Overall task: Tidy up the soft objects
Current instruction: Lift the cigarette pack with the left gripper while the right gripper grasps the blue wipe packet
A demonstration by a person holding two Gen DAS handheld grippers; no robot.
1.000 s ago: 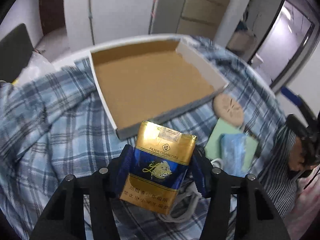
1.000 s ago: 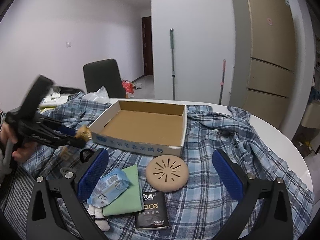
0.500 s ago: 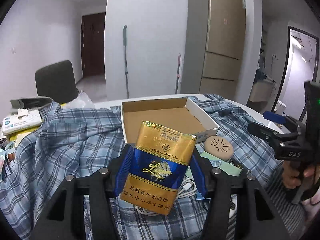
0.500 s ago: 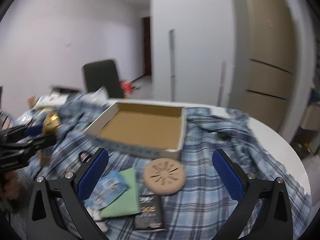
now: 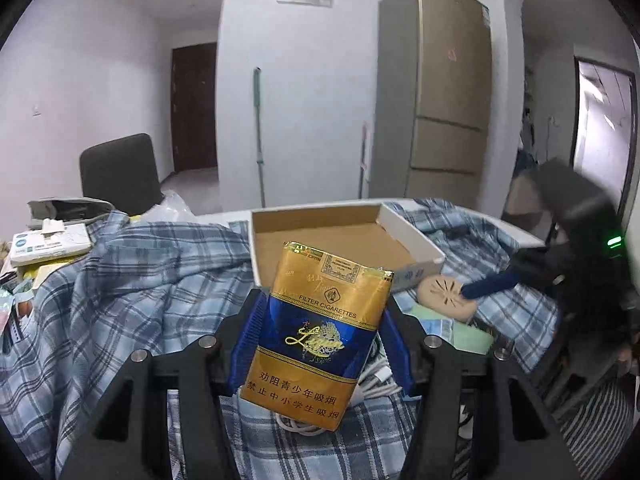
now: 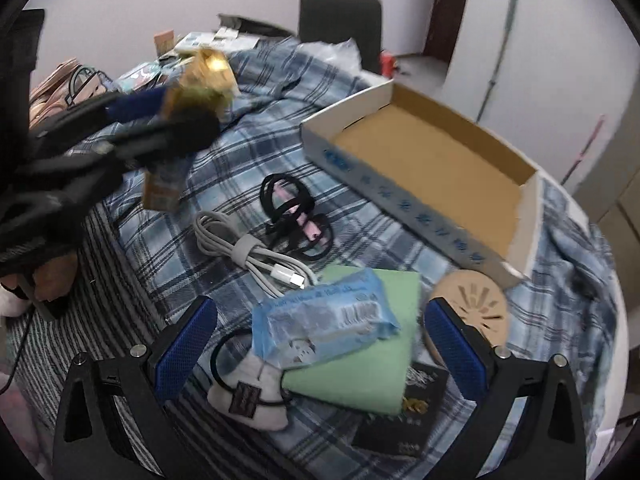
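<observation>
Left gripper (image 5: 320, 340): blue pads clamped on both sides of a gold-and-blue cigarette pack (image 5: 320, 332), held upright above the plaid cloth (image 5: 132, 300), near side of the table. In the right wrist view the same gripper (image 6: 160, 120) shows blurred at far left, pack (image 6: 200, 80) in its grip, off the cloth.

Right gripper (image 6: 320, 344): fingers spread wide, nothing between them, hovering over the near pile.

Left to right on the cloth, right wrist view:
- grey cable (image 6: 248, 252), coiled and strapped;
- black hair ties (image 6: 292, 208) tangled around a pink piece, just beyond the cable;
- white pouch (image 6: 248, 400) with a black band, near edge;
- blue wrapped pack (image 6: 320, 320) lying on a green sheet (image 6: 360, 364);
- black packet (image 6: 404, 420) partly under the sheet; label too blurred to read;
- tan slotted disc (image 6: 476, 304), touching the box's near corner, partly behind the right finger.

Cardboard box (image 6: 400, 192): open, shallow, far right of the pile, brown floor bare. Grey chair (image 6: 340, 20) beyond the table.
</observation>
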